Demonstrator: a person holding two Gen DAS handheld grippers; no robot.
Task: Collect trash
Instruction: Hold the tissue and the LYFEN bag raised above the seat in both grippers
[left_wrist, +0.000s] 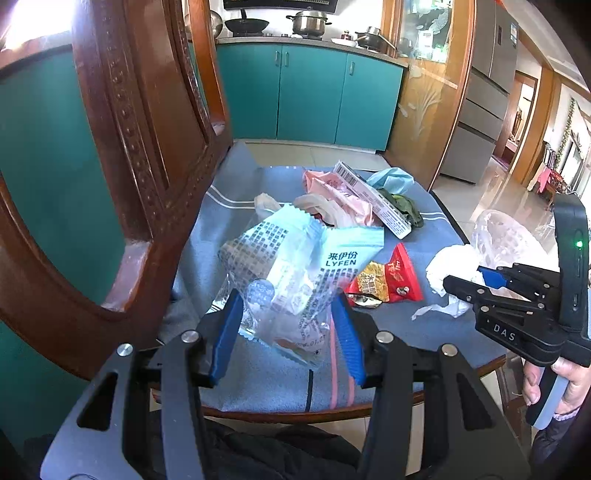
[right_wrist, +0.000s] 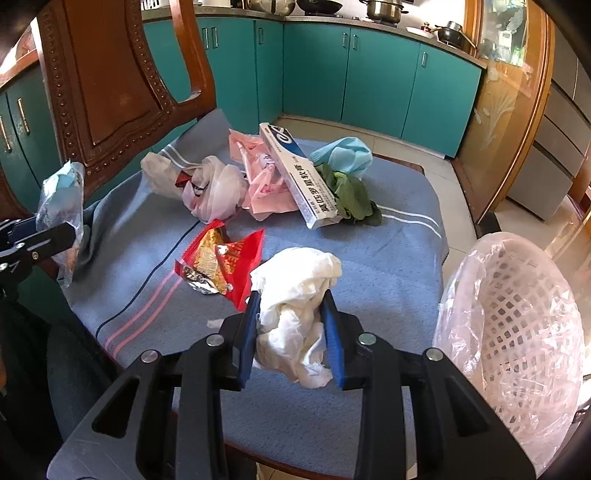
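Note:
My left gripper is shut on a pale blue and clear snack wrapper, held up above the blue towel. In the right wrist view that wrapper hangs at the far left in the left gripper. Pinched between the blue pads of my right gripper is a crumpled white tissue. The same tissue and right gripper show at the right of the left wrist view. A red and gold snack wrapper lies on the towel beside the tissue.
At the back of the towel lie a white plastic bag, a pink bag, a long white box, a blue cloth and green leaves. A plastic-lined white basket stands at the right. The wooden chair back rises at the left.

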